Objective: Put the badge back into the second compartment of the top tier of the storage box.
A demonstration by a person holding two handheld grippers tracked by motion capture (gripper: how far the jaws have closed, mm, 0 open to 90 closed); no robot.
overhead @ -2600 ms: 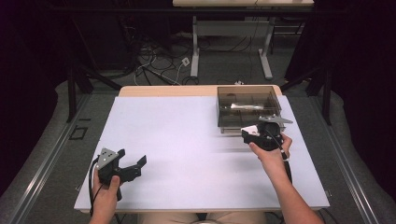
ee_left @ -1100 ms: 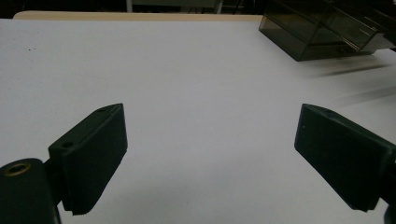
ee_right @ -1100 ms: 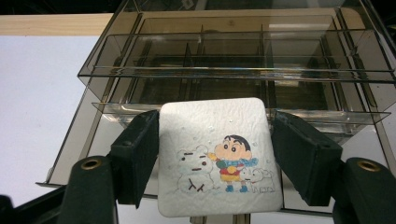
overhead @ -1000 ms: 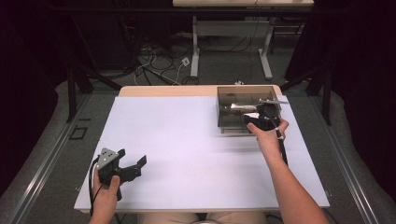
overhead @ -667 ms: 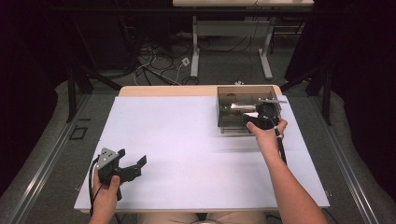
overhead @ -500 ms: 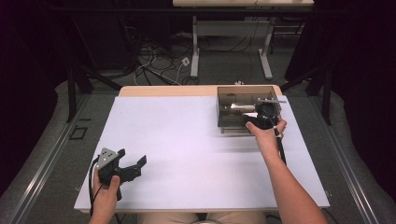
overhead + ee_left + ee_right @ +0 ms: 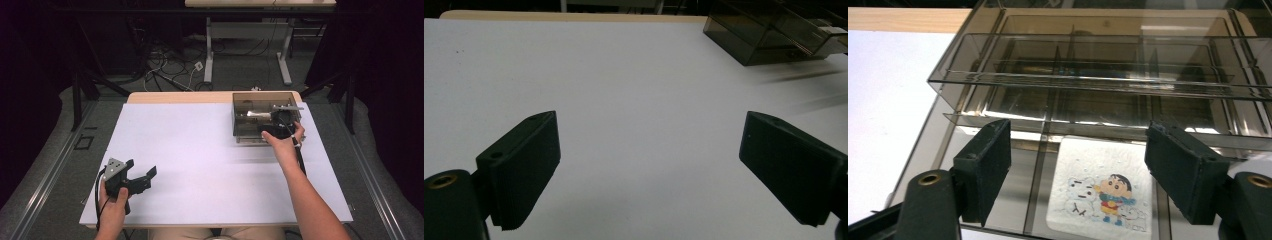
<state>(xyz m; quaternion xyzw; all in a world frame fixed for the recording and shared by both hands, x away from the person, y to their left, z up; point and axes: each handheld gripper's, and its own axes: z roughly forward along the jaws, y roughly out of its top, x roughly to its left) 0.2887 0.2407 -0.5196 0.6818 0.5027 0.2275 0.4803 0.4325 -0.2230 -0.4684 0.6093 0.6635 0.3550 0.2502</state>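
Note:
A smoky see-through organiser box (image 7: 239, 116) with dividers stands at the table's back right. My right gripper (image 7: 279, 122) hangs over its near part. Its jaws have just been opening and now stand apart, pressing on nothing. In the right gripper view a white square packet with a cartoon print (image 7: 1103, 192) lies flat in a compartment of the box (image 7: 998, 60), below and between the jaws of the right gripper (image 7: 1079, 150). My left gripper (image 7: 142, 168) rests at the front left, open and with nothing between its jaws, as the left gripper (image 7: 649, 145) view also shows.
A white sheet (image 7: 200, 160) covers the wooden table. The box (image 7: 754, 40) sits far off at the upper right in the left gripper view. Desk legs and cables (image 7: 170, 70) lie on the floor behind the table.
The right hand moved from in front of the box to over it, then held still. The left hand has not moved.

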